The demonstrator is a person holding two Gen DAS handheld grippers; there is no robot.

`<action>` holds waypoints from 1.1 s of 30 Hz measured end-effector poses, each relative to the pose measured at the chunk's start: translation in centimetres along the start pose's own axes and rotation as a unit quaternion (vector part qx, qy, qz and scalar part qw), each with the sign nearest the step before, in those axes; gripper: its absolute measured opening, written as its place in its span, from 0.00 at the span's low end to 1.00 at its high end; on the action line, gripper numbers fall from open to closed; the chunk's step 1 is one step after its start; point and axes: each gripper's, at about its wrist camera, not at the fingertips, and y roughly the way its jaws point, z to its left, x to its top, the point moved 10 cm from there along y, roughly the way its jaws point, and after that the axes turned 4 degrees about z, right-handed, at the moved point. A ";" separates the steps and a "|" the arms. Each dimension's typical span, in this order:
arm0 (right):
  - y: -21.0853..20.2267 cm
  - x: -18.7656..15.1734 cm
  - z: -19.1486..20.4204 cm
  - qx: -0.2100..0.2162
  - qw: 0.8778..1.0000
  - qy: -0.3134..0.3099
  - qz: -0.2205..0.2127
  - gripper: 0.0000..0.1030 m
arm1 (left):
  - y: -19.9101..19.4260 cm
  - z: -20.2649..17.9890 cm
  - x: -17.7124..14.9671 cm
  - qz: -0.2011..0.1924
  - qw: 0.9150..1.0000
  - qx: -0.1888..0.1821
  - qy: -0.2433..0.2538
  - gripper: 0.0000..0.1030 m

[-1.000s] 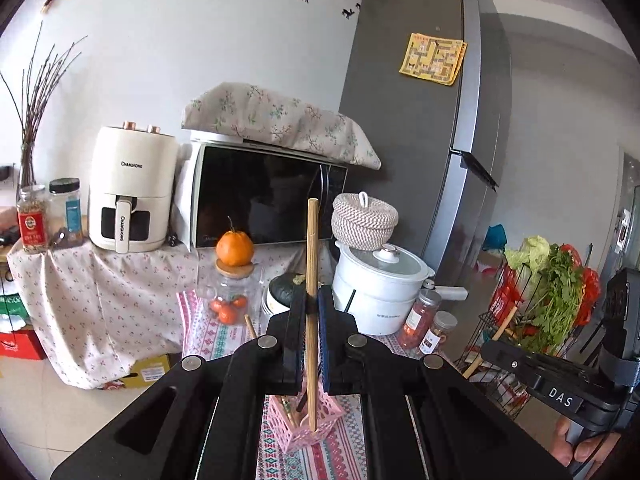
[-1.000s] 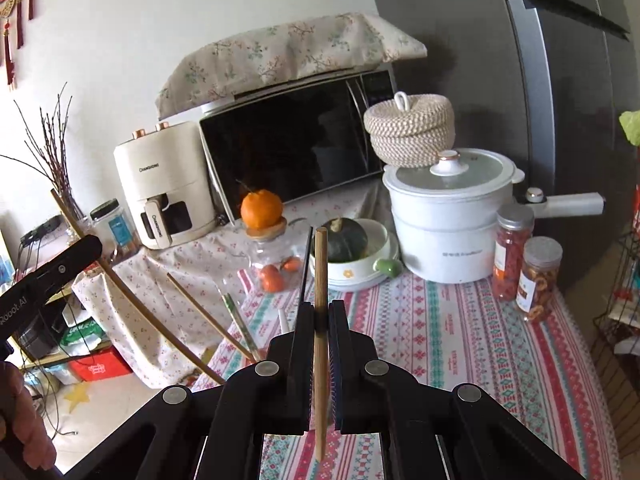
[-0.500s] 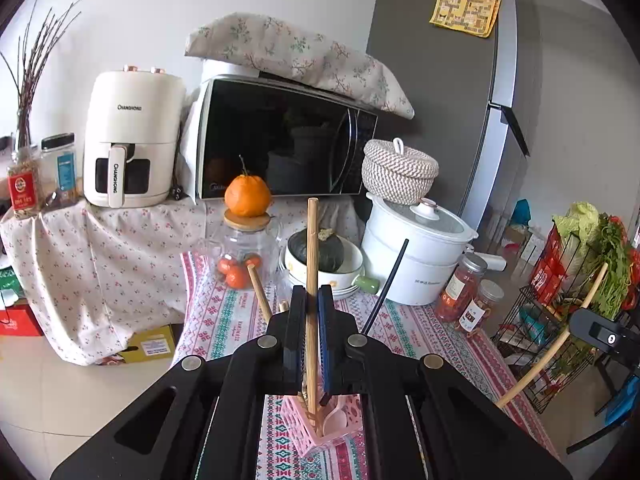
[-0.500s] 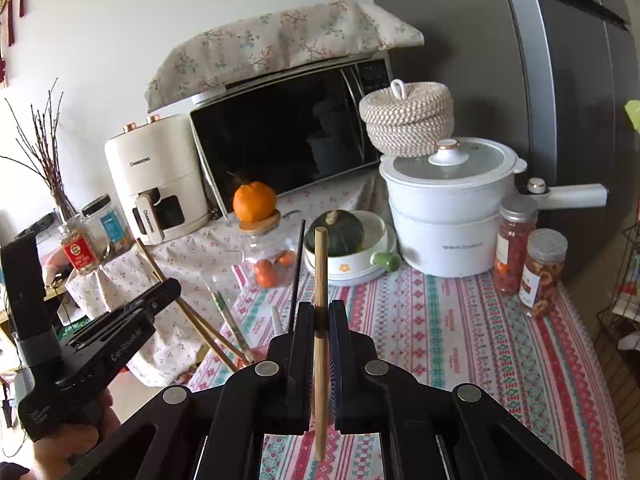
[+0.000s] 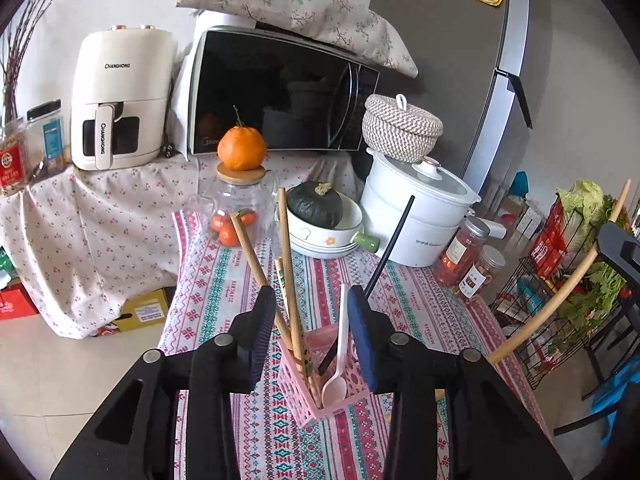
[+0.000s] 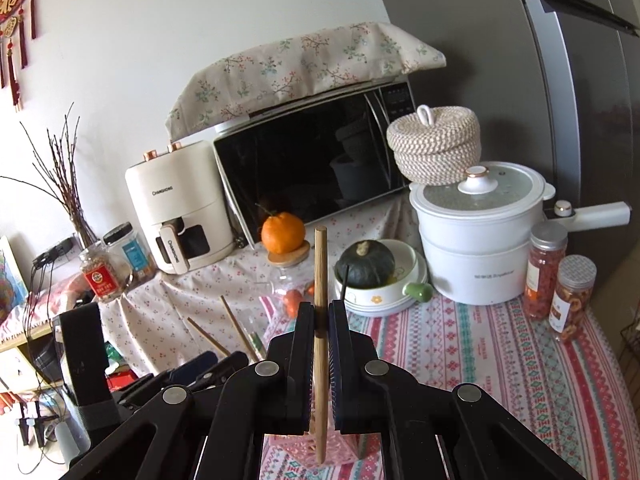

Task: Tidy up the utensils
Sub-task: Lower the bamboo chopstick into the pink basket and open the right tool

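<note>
With the left tool (image 5: 308, 344) opening around the wooden chopstick (image 5: 289, 272) now standing in the pink holder (image 5: 320, 400) on the near worktop, the light holder may be tipped if a pad is dragged across its contents. The right tool (image 6: 320, 320) is pressed together on a second chopstick (image 6: 320, 280); its tip may miss the crowded holder.

The left gripper (image 5: 307, 312) points forward and downward over the table, near its left edge. Its jaws are opening, and the pads press on nothing, though sticks rise in the gap between them. The right gripper (image 6: 320, 320) also points forward and slightly down, nearer the table's front edge, with its jaws clamped tight on a wooden chopstick (image 6: 320, 280) that stands upright between the pads.
</note>
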 end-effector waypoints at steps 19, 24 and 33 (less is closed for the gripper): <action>10.1 -3.3 -0.3 -0.051 0.995 -0.028 0.076 0.05 | -1.1 3.7 -4.9 0.128 0.991 0.023 -0.036 0.49; 11.5 -4.3 -0.8 -0.052 0.994 -0.021 0.095 0.06 | -1.2 3.6 -4.9 0.129 0.991 0.020 -0.037 0.49; 11.5 -4.1 -0.8 -0.043 0.994 -0.009 0.097 0.12 | -0.9 3.6 -5.0 0.134 0.990 0.023 -0.035 0.49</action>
